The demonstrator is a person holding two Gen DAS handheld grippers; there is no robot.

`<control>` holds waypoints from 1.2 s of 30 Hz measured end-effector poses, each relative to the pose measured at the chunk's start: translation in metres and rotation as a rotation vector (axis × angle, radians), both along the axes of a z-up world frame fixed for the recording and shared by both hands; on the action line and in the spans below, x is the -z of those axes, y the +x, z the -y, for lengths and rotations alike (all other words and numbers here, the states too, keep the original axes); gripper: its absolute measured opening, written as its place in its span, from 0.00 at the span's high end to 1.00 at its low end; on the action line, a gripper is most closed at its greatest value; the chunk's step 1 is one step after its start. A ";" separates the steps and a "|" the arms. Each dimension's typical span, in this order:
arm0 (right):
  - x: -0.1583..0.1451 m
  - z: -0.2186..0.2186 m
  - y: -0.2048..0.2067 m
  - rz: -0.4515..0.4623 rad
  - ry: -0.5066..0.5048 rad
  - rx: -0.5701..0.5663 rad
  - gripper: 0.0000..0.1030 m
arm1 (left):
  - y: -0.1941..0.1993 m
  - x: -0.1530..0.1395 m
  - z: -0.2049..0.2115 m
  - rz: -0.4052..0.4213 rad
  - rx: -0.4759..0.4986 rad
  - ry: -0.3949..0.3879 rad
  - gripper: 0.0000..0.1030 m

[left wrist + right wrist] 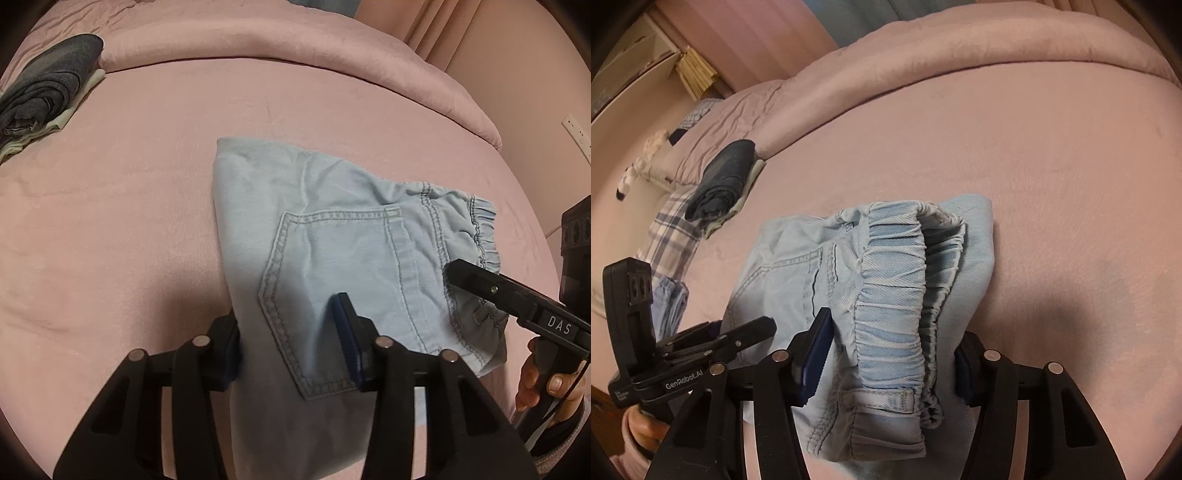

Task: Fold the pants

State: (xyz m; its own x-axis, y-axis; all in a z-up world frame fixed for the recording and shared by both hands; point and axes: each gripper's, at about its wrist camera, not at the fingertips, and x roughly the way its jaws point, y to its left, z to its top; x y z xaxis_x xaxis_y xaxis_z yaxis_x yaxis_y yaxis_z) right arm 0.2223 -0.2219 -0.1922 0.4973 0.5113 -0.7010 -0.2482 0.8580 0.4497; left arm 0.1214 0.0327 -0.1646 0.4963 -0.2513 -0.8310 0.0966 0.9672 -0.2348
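Light blue denim pants (pixel 332 236) lie folded on the pink bed, back pocket up, elastic waistband to the right. My left gripper (pixel 288 332) is open, its fingers astride the near folded edge of the pants. My right gripper (pixel 890 354) is open with the gathered waistband (pixel 897 295) lying between its fingers. The right gripper also shows in the left wrist view (pixel 480 284), its tip over the waistband end. The left gripper shows at the left of the right wrist view (pixel 738 336).
A folded stack of dark grey clothes (pixel 48 92) sits at the far left of the bed, also in the right wrist view (pixel 720 181). A rolled pink duvet (pixel 280 40) runs along the back. Plaid fabric (pixel 672 236) lies at the left bed edge.
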 end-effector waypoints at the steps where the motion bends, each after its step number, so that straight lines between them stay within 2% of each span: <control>1: -0.001 -0.002 -0.002 0.006 -0.003 0.001 0.47 | -0.001 -0.001 0.000 0.002 -0.003 -0.001 0.61; 5: -0.007 -0.003 -0.008 0.037 -0.009 -0.005 0.49 | -0.003 -0.004 -0.001 0.017 -0.011 -0.006 0.69; 11: -0.014 -0.004 -0.016 0.070 -0.011 -0.011 0.52 | -0.009 -0.011 -0.001 0.037 -0.019 -0.015 0.71; 22: -0.024 -0.007 -0.029 0.109 0.001 -0.033 0.58 | -0.020 -0.023 0.001 0.071 -0.012 -0.028 0.71; 36: -0.037 -0.017 -0.037 0.148 0.008 -0.080 0.61 | -0.035 -0.038 -0.001 0.107 -0.020 -0.028 0.71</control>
State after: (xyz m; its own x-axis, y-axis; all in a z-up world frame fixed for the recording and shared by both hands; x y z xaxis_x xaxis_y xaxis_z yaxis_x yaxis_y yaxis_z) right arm 0.1856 -0.2046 -0.1557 0.5525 0.5588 -0.6185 -0.3794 0.8293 0.4103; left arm 0.0868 0.0340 -0.1271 0.5872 -0.2629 -0.7655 0.1031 0.9624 -0.2514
